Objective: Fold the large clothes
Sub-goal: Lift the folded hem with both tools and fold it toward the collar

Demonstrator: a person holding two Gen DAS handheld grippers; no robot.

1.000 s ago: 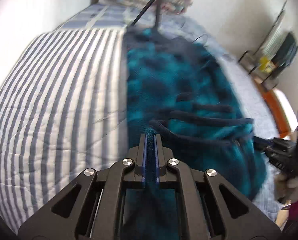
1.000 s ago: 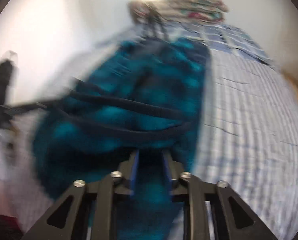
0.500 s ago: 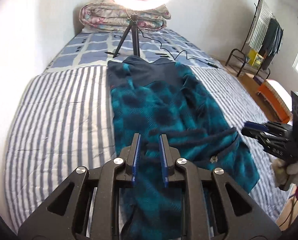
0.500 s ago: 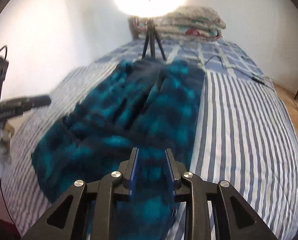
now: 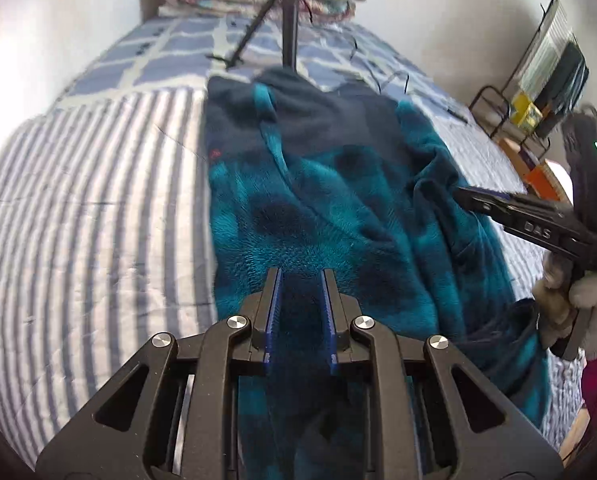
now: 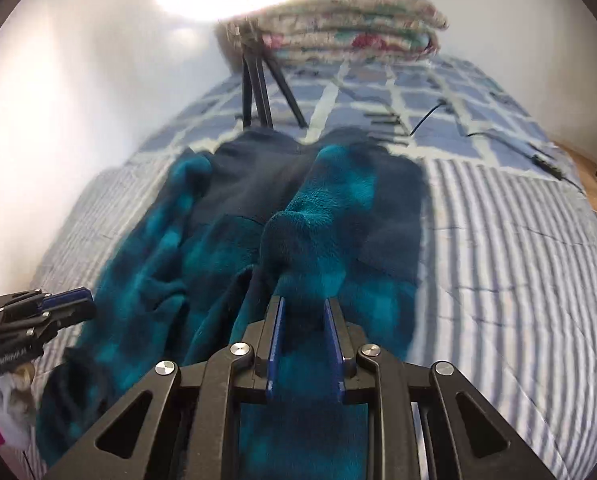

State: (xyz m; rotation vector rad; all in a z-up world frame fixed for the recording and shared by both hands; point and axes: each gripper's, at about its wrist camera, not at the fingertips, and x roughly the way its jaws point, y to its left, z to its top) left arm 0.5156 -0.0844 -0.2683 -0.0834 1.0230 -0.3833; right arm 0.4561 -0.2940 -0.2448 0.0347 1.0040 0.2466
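Two grippers hung over the teal fleece garment (image 5: 338, 216) spread on the striped bed (image 5: 90, 208): left gripper (image 5: 299, 276) released; right gripper (image 6: 303, 304), just narrowing, clasped nothing. Only the left view caught a clothes rack (image 5: 538, 92) at two o'clock

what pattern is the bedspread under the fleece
Blue and white stripes on the bedspread, turning to a blue check near the head; clearest in the left wrist view.
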